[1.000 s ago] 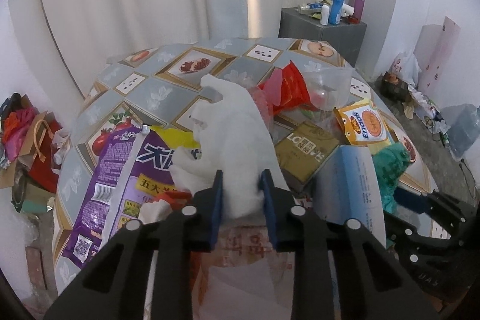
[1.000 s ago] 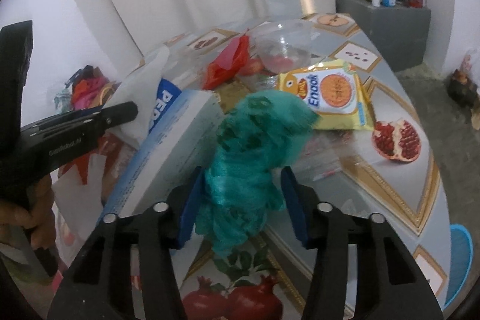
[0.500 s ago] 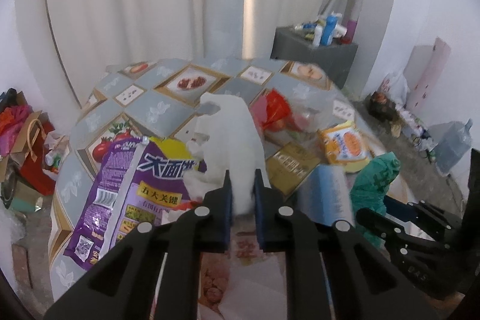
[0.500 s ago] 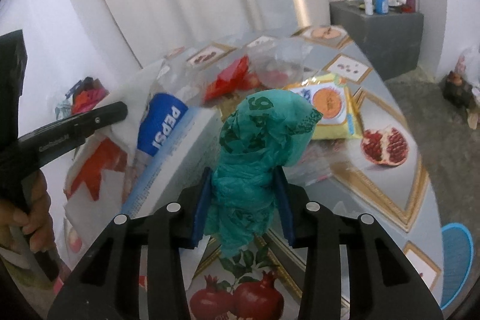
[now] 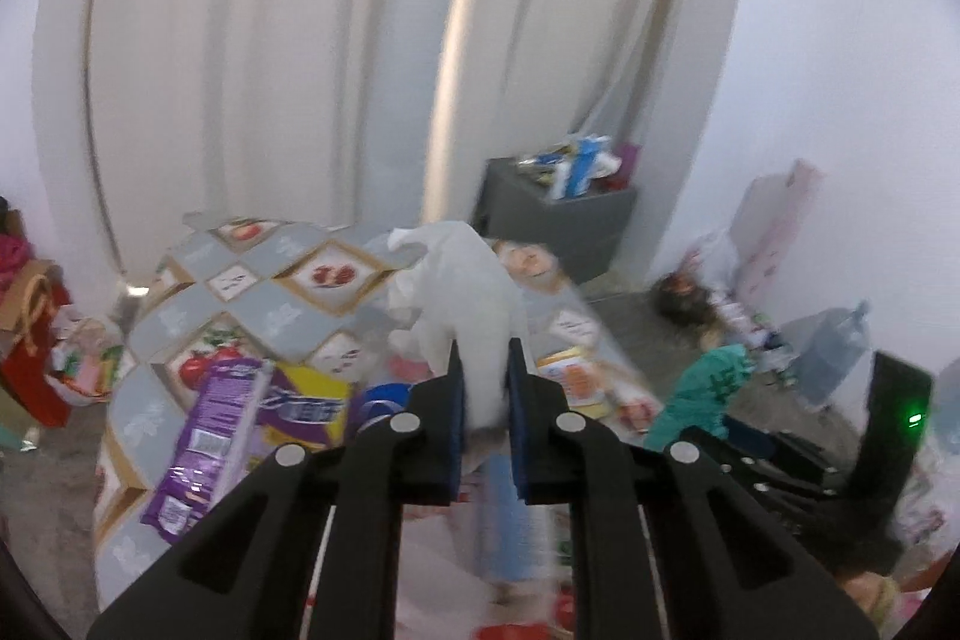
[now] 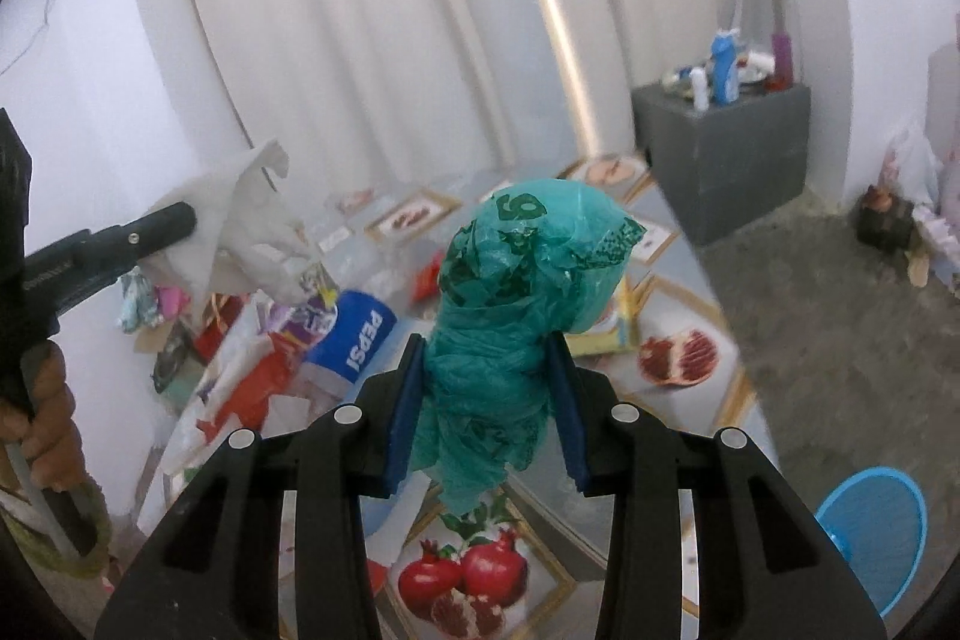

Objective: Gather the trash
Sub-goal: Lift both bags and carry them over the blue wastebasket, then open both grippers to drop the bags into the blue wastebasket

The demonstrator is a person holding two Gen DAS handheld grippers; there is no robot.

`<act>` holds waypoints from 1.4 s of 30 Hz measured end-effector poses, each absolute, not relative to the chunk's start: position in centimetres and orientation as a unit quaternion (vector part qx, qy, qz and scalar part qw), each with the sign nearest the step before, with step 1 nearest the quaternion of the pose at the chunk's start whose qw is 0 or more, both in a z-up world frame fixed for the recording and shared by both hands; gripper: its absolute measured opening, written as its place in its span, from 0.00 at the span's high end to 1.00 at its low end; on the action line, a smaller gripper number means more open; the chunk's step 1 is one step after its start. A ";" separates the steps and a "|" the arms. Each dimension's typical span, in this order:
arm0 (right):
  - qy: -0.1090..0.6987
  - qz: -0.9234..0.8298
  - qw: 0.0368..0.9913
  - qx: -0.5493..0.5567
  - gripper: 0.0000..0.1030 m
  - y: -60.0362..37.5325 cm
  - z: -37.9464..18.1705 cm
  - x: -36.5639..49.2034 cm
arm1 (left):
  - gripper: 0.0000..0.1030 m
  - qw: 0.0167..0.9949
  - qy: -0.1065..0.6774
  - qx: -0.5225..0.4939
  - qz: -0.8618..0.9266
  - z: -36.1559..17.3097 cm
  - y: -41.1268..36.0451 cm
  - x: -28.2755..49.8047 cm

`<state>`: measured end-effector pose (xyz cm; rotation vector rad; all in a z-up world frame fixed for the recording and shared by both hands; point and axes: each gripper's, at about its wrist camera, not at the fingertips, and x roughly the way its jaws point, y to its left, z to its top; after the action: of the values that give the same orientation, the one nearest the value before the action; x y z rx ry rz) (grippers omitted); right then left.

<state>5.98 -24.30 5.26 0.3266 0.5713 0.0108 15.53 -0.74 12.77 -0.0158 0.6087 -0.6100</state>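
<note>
Both grippers are rising from the table [image 5: 180, 316] since a second ago. The left gripper [image 5: 483, 382] is pinching the tissue [image 5: 468, 292]; the right gripper [image 6: 487, 388] is clamping the green bag [image 6: 516, 292]. Both loads are airborne, likely needing carrying next to the blue bin [image 6: 870, 538].

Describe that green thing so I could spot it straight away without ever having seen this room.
Start at the round table with the pomegranate-patterned cloth. Above its near edge, the right tongs pinch a crumpled teal plastic bag with dark green print. It is the only green item; the left tongs hold white tissue instead.
</note>
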 end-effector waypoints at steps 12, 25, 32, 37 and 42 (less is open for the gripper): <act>0.264 -0.143 0.925 0.233 0.64 -34.9 3.0 -4.7 | 0.89 0.822 0.354 0.029 -0.445 9.7 -16.7 9.9; 0.307 -0.254 0.827 0.396 0.64 -47.9 -8.7 -10.1 | 0.88 0.668 0.490 0.167 -0.534 -3.4 -40.9 4.8; 0.298 -0.260 0.784 0.478 0.56 -53.5 -14.7 -11.8 | 0.73 0.628 0.528 0.217 -0.529 -9.5 -47.4 2.2; 0.305 -0.279 0.769 0.488 0.51 -54.0 -15.9 -13.3 | 0.42 0.637 0.519 0.222 -0.526 -10.2 -48.6 1.1; 0.306 -0.284 0.779 0.468 0.49 -53.6 -14.9 -13.6 | 0.37 0.654 0.489 0.216 -0.536 -8.3 -47.2 1.2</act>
<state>-13.61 -53.62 -14.90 1.0118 0.6611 -0.6137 1.19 -47.22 -8.26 0.4904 1.1082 -1.2160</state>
